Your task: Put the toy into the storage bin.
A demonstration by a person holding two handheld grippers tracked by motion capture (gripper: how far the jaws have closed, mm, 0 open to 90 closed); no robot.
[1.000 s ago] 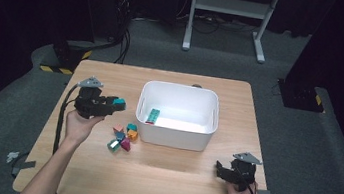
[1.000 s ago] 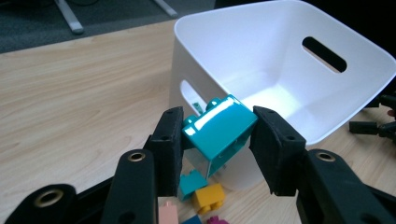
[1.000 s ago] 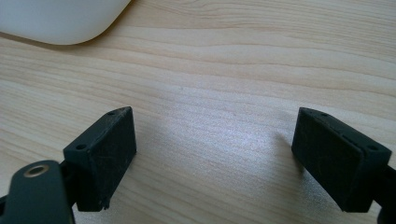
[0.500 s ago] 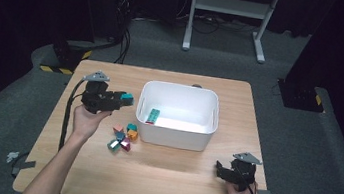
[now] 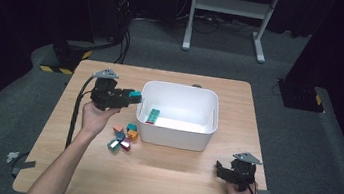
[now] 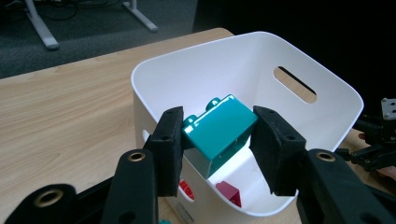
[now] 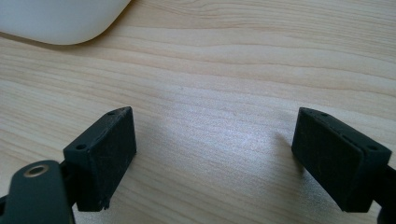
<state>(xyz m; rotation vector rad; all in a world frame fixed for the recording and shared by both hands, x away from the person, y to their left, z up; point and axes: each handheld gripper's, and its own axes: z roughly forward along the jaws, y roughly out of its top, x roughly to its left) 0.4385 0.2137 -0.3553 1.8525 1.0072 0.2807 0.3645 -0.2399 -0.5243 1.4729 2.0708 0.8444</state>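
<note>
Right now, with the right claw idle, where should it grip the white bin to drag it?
On the near long rim of the white bin, coming from above: one jaw inside, one outside. The wall is thin and upright, and the right claw, open, sits on that side. The handle slots are in the short ends.

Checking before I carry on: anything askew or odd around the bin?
Only the teal block: it sits tilted between the left hand-held gripper jaws at the white bin rim. Nothing looks spilled or damaged.
</note>
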